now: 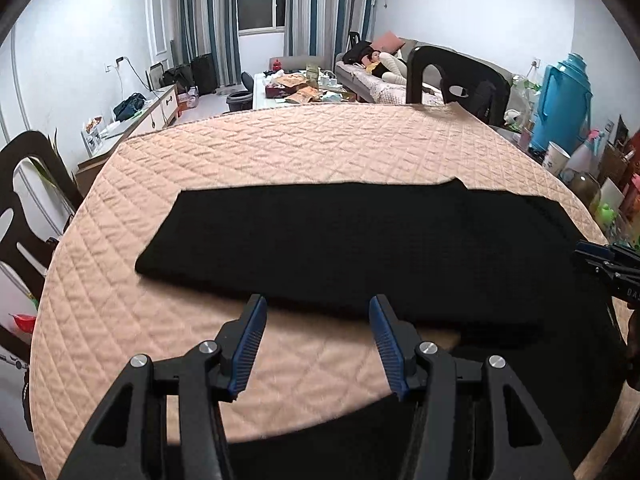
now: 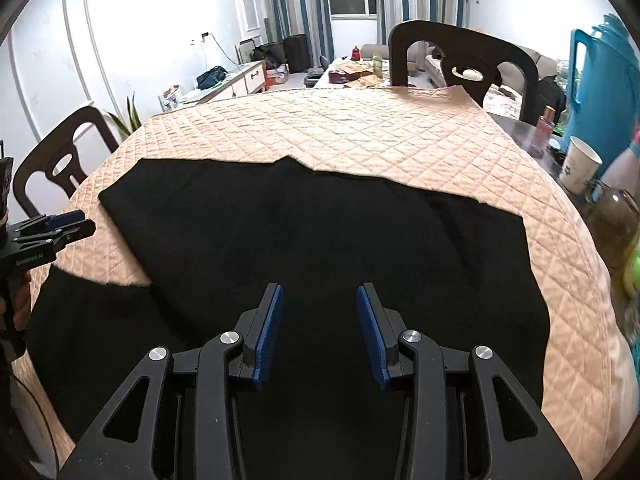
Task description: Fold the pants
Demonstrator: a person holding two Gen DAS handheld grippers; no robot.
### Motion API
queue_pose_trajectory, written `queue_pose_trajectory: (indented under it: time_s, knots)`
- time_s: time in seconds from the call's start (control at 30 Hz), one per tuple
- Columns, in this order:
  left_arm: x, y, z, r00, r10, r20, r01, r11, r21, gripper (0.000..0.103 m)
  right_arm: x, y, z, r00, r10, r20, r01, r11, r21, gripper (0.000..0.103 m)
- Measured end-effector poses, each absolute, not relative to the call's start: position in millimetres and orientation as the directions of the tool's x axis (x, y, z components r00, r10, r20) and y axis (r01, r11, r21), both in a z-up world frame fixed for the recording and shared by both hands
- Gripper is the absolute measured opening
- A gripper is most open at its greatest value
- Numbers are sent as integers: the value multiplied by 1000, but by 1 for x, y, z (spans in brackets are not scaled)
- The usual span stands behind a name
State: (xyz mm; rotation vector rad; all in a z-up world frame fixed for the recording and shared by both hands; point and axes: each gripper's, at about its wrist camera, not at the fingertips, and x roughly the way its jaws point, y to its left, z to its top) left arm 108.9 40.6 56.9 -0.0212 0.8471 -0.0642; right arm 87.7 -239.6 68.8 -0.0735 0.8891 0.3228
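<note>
Pants: the black pants (image 1: 360, 240) lie flat across the counter (image 1: 280, 148), which is covered by a peach quilted cloth; the long band of fabric runs side to side, and a part near the front edge hangs over toward the person.
Fold state: the band looks doubled lengthwise, one leg on the other, judging by the stepped far edge and the layered near edge; black fabric hides the seams, so I cannot be sure.
Left claw: the left claw (image 1: 318, 338) is empty with its jaws apart, blue pads bare, above the near edge of the pants and the quilted cloth.
Right claw: the right claw (image 2: 320, 332) is also empty and spread, hanging over the wide end of the pants; no fabric sits between its pads.
Contact: neither claw touches the cloth as far as both views show.
Done: likely the first lengthwise fold, laid out fairly smooth.
Left: probably the crosswise folds, bringing one end over the other, and lifting the hanging part onto the counter.
Nearby: a blue thermos (image 1: 560, 100), a paper cup (image 2: 580, 164) and jars crowd the right edge, well apart from the pants.
</note>
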Motion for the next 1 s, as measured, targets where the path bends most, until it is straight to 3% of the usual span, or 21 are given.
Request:
queue_pose_trajectory:
  time_s: [0.17, 0.23, 0.4, 0.7, 0.8, 0.93, 1.0]
  knots:
    - [139, 43, 54, 653, -72, -754, 53, 997, -50, 57, 121, -241, 69, 569, 239, -787, -298, 952, 74, 41]
    - [152, 42, 53, 650, -73, -756, 58, 997, -46, 60, 130, -238, 68, 564, 239, -791, -311, 948, 65, 47]
    - [185, 40, 48, 641, -83, -763, 94, 995, -30, 71, 154, -232, 61, 548, 229, -805, -339, 940, 37, 47]
    - [235, 49, 14, 572, -27, -820, 59, 998, 8, 72, 213, -250, 36, 489, 180, -854, -288, 957, 37, 48]
    - [236, 49, 7, 585, -5, -811, 56, 998, 35, 84, 223, -252, 26, 474, 167, -864, -282, 959, 31, 49]
    - [235, 49, 6, 597, -7, -802, 50, 998, 29, 85, 227, -247, 27, 499, 150, -854, -291, 957, -2, 50]
    - [234, 46, 7, 600, -15, -800, 57, 998, 24, 77, 228, -242, 26, 509, 138, -850, -295, 955, -22, 52]
